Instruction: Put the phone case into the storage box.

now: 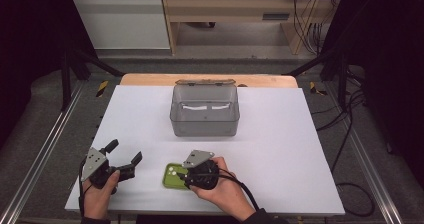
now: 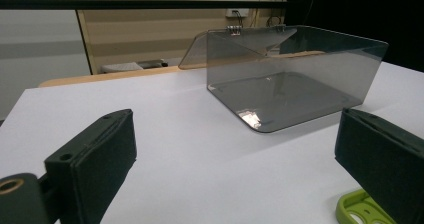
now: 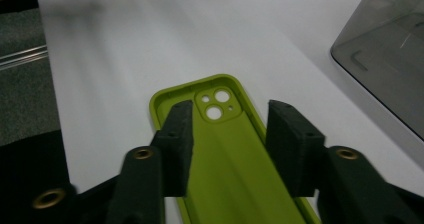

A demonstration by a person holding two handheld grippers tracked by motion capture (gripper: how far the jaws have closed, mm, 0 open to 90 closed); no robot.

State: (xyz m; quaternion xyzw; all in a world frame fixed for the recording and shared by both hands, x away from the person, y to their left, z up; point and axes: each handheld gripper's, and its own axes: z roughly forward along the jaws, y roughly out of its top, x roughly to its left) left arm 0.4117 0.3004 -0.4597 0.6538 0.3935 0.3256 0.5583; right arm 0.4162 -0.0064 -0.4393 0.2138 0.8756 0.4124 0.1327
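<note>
High view, right gripper (image 1: 186, 175): it is held low over the green phone case (image 1: 173, 176), which lies flat on the white table (image 1: 280, 149) near the front edge, well short of the smoky clear box (image 1: 204, 111).
High view, left gripper (image 1: 124, 159): it is held to the left of the case and apart from it, with its 2 jaws spread wide and nothing between them.
High view, box: it stands at the table's middle with its lid swung back, so the top is open for loading.
Left gripper view, jaws: they are seen far apart and empty; 1 corner of the case (image 2: 356, 212) peeks in at the lower right, and the box (image 2: 295, 79) stands farther off.
Right gripper view, right gripper (image 3: 230, 134): the 2 jaws are parted and poised above the case (image 3: 235, 169), inside its raised rim; no grip is made yet.
Right gripper view, case: it lies hollow side up, the camera cut-outs at its far end.
Step in hand, judged: the case is being approached for a pick-up, probably for placing in the box.
Doing it well: 1 long side wall should be taken between the pads, or both walls spanned from outside; the thin soft rim is likely to bend, so the closing should be gentle and square, and the lift level.
</note>
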